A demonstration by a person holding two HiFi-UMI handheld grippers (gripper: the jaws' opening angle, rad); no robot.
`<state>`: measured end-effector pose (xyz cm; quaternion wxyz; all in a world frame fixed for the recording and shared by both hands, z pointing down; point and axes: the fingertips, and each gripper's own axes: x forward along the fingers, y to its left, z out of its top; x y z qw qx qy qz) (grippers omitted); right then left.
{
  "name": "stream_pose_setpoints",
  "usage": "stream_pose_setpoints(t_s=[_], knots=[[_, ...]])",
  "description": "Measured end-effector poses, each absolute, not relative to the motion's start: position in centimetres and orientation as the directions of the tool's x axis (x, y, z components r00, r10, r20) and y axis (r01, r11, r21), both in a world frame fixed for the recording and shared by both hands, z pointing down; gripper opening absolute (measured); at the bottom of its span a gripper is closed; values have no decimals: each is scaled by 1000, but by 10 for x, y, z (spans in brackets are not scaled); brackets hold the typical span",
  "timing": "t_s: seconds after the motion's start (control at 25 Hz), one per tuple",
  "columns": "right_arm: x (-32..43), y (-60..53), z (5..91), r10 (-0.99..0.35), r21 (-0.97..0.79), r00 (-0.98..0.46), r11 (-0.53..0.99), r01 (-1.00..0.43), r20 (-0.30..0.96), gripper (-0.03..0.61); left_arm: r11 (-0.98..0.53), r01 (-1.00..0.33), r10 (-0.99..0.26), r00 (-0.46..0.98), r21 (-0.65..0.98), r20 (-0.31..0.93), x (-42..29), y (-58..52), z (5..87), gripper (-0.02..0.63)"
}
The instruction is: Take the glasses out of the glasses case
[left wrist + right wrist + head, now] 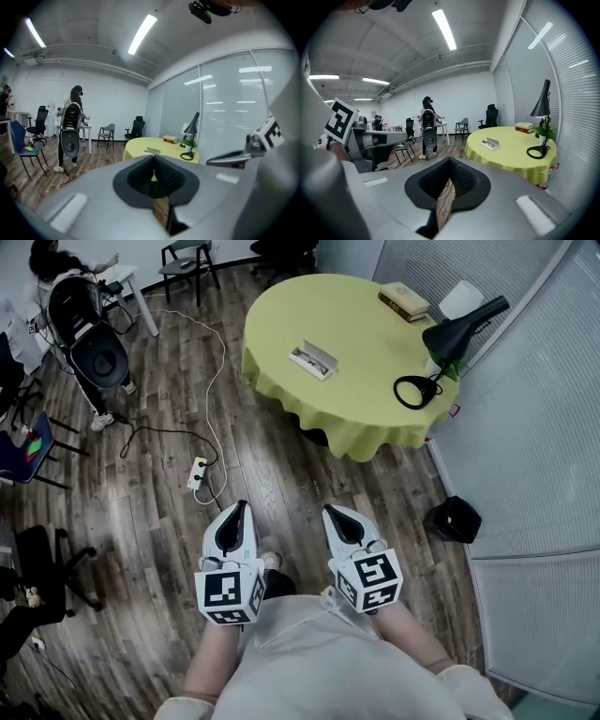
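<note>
Glasses case (314,359) is seen far on the table (281,320); left gripper (240,507) and right gripper (331,512) are held closed, empty. If they are not opened in time, the case may be pushed away.

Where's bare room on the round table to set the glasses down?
The table is bare between the glasses case and the lamp, and along its near side. It is crowded along the right edge: book, lamp.

Lime-yellow desk cloth (361,423), white glasses case (313,359), black lamp (452,337), brown wood-plank floor (150,512). Oh, and the left tool (242,506) and right tool (329,511) are pale grey, marked in black-and-white squares.
</note>
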<state>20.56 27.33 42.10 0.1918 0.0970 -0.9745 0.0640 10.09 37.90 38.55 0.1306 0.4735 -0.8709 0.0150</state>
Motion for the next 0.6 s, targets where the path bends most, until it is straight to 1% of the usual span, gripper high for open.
stream_pose_setpoints(t_s=[0.24, 0.6], knots=[[118, 268, 416, -210, -79, -903, 963, -257, 375, 0, 512, -851, -845, -476, 112, 243, 10, 374, 383, 6], [47, 232, 435, -231, -94, -877, 951, -295, 421, 0, 507, -849, -842, -449, 152, 298, -66, 345, 408, 6]])
